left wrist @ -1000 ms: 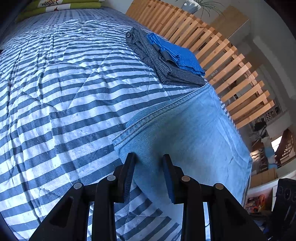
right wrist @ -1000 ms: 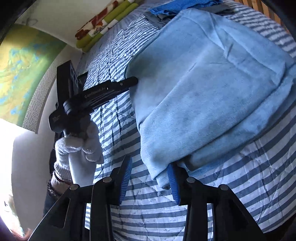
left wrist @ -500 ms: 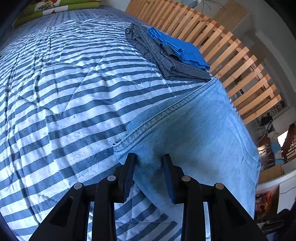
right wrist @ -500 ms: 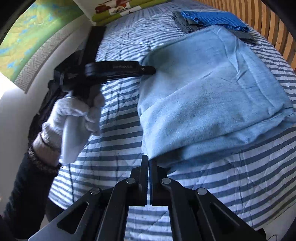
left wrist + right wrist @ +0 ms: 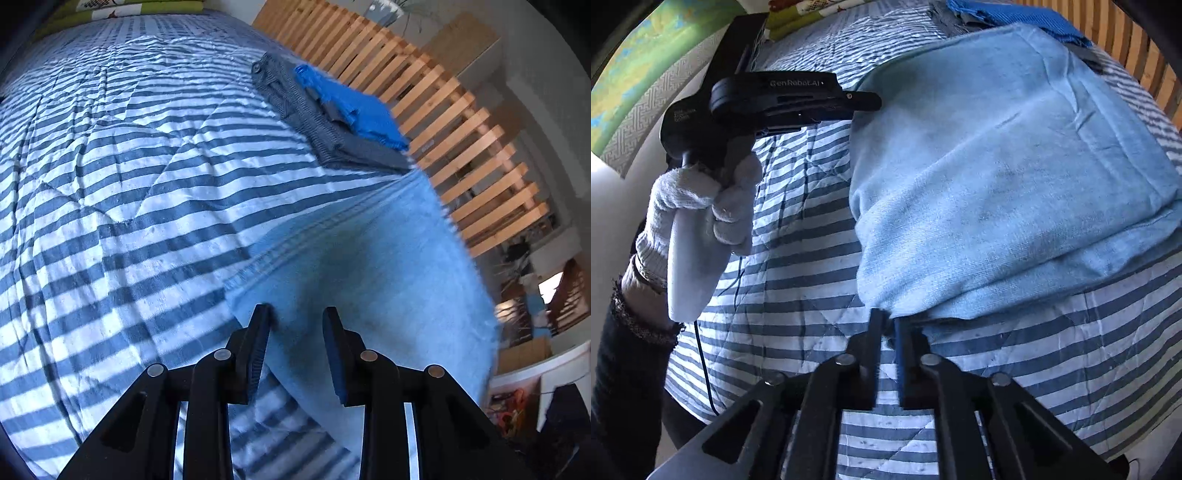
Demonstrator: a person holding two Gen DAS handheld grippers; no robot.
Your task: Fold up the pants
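Note:
Light blue jeans (image 5: 369,277) lie folded in a thick pad on the striped bedspread (image 5: 129,166). My left gripper (image 5: 295,314) stands at their far left corner, its jaws part-way closed, and the thick folded edge fills the gap between them. In the right wrist view the jeans (image 5: 997,166) spread ahead. There the left gripper (image 5: 871,101), held by a white-gloved hand (image 5: 698,199), meets their edge from the left. My right gripper (image 5: 887,323) is shut on the near lower corner, with the fabric pinched at its tips.
Beyond the jeans lies a stack of folded clothes: a grey checked garment (image 5: 314,122) with a bright blue one (image 5: 354,107) on top. A wooden slatted rail (image 5: 461,122) runs along the bed's right side. Green pillows (image 5: 110,7) lie at the far end.
My right gripper went from open around the jeans' near corner to shut on it, and it rolled and shifted a little. The left gripper kept its place and its gap.

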